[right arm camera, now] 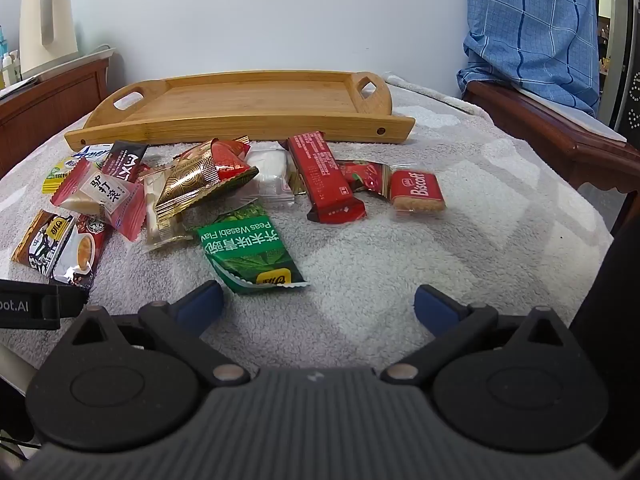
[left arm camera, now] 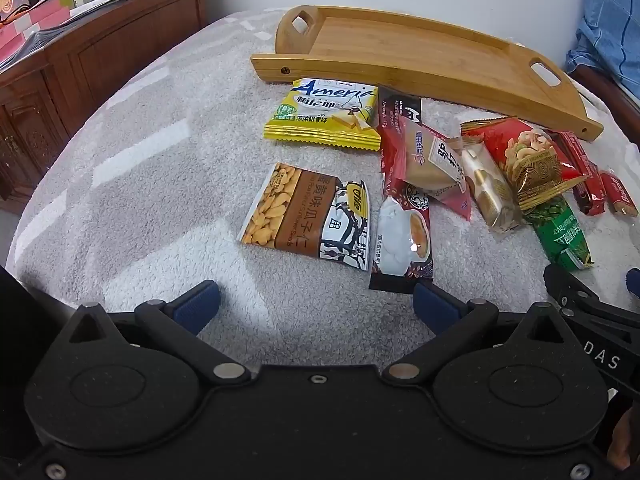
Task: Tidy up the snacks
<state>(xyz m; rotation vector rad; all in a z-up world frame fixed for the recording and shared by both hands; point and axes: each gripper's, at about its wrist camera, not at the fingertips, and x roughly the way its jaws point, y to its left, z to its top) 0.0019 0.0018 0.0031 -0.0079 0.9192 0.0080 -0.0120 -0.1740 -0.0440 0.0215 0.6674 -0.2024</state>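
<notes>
Several snack packets lie on a grey fleece cover in front of an empty bamboo tray (left arm camera: 400, 46) (right arm camera: 256, 96). In the left wrist view: a sunflower-seed packet (left arm camera: 308, 216), a yellow wafer packet (left arm camera: 328, 114), a coffee sachet (left arm camera: 404, 240). In the right wrist view: a green wasabi-pea packet (right arm camera: 250, 254), a red bar (right arm camera: 324, 176), a Biscoff biscuit (right arm camera: 416, 190), a gold-and-red nut packet (right arm camera: 204, 176). My left gripper (left arm camera: 316, 306) is open and empty, just short of the seed packet. My right gripper (right arm camera: 318, 304) is open and empty, beside the pea packet.
A wooden cabinet (left arm camera: 80, 80) with boxes and bottles stands at the left. A white kettle (right arm camera: 46, 24) sits on it. A dark wooden frame (right arm camera: 560, 128) with a blue checked cloth (right arm camera: 532, 28) borders the right. A white wall is behind the tray.
</notes>
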